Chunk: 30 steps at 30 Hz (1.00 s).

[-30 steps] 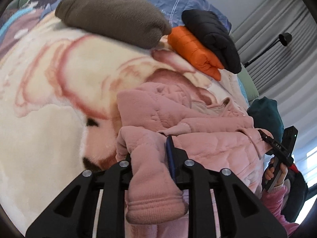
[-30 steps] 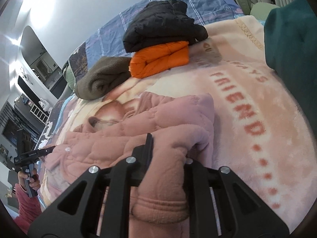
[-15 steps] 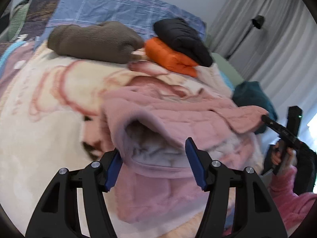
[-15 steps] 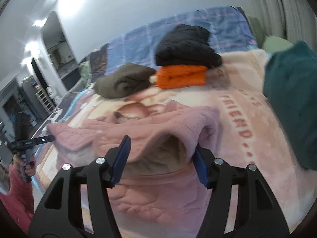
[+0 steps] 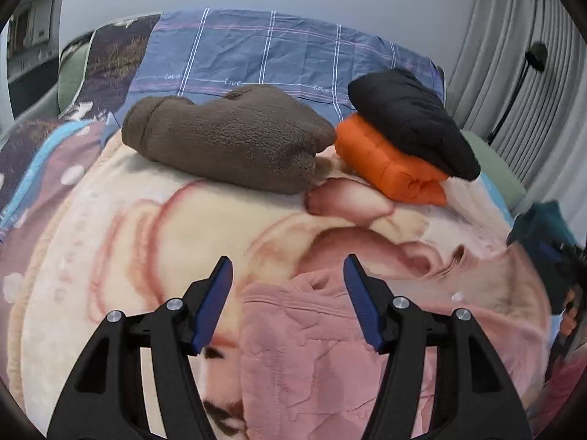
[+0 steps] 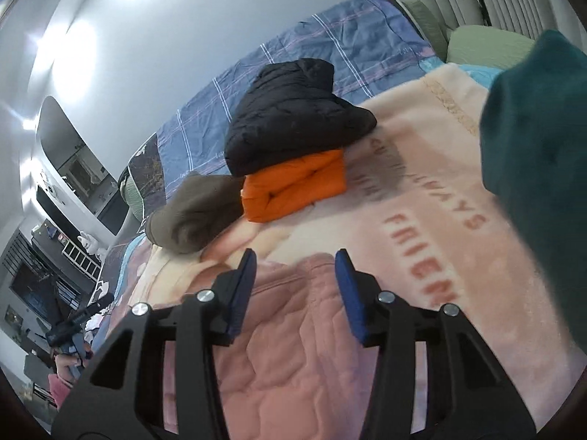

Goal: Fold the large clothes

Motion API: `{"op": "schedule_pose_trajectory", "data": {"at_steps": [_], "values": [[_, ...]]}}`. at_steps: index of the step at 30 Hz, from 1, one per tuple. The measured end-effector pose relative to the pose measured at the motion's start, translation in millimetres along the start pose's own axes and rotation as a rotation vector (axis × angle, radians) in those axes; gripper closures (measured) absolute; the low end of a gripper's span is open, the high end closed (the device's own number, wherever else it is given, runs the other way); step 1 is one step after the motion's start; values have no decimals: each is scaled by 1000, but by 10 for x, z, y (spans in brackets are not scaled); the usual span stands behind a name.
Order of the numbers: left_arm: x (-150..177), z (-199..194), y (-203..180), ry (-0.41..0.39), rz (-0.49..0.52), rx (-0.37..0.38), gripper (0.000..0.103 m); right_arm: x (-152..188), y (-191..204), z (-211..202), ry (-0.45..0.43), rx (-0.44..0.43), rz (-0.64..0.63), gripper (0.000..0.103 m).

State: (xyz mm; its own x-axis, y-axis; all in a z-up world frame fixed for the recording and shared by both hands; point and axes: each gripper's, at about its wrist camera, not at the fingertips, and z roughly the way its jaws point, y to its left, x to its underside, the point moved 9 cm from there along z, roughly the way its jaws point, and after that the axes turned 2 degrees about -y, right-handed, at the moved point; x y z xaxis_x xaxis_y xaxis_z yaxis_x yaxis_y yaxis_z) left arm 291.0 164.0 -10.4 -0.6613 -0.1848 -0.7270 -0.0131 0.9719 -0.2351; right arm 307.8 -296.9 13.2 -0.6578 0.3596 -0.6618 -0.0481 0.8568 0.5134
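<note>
Both sets of jaws stand apart with nothing pressed between the blue pads: the left gripper is spread wide above the pink jacket, and the right gripper has a somewhat narrower gap and is closing, with no fabric caught in it. The pink jacket lies loose on the cream and pink plush blanket, below and just beyond both grippers; its quilted surface fills the lower middle of each wrist view, and the pads are clear of it.

In the right wrist view the jacket spreads toward the lower left, and the blanket beside it carries red lettering. Farther back on the blanket sits a folded brown fleece, and just beside it a folded orange jacket with a folded black jacket stacked on top. Behind them lies a blue checked sheet. A dark teal garment rises at the right edge of the right wrist view, well apart from the pink jacket. Pale curtains hang at the far right in the left wrist view, with a black lamp stand in front of them.
</note>
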Motion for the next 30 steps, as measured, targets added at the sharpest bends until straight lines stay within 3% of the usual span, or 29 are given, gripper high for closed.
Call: {"op": "schedule_pose_trajectory", "data": {"at_steps": [2, 5, 9, 12, 13, 14, 15, 18, 20, 23, 26, 27, 28, 30], "values": [[24, -60, 32, -7, 3, 6, 39, 40, -66, -92, -14, 3, -14, 41], [139, -110, 71, 8, 38, 12, 33, 134, -143, -103, 17, 8, -54, 33], [377, 82, 13, 132, 28, 98, 28, 250, -151, 94, 105, -64, -60, 29], [420, 267, -47, 160, 8, 139, 29, 289, -23, 316, 153, -86, -121, 26], [411, 274, -71, 143, 17, 132, 56, 292, 11, 364, 153, -63, -146, 52], [387, 264, -92, 122, 37, 118, 81, 302, 55, 408, 149, -19, -199, 94], [344, 199, -97, 87, 34, 97, 93, 284, 68, 396, 123, 39, -232, 97], [156, -230, -125, -81, 67, 44, 93, 69, 233, -1, -50, 38, -236, 98], [59, -304, -95, -108, 101, 5, 93, -88, 186, -78, -81, 79, -248, 98], [-9, 13, 98, -51, 75, -62, 91, -112, -103, 290, 0, 177, -217, 96], [279, 701, 264, 142, 61, -100, 88, 278, -534, 952, 196, 325, -207, 95], [370, 794, 295, 169, 67, -116, 85, 421, -635, 1067, 228, 364, -221, 95], [462, 857, 329, 170, 78, -138, 79, 466, -663, 1072, 202, 371, -233, 95], [502, 799, 374, 128, 79, -138, 72, 403, -650, 932, 147, 373, -221, 80]]}}
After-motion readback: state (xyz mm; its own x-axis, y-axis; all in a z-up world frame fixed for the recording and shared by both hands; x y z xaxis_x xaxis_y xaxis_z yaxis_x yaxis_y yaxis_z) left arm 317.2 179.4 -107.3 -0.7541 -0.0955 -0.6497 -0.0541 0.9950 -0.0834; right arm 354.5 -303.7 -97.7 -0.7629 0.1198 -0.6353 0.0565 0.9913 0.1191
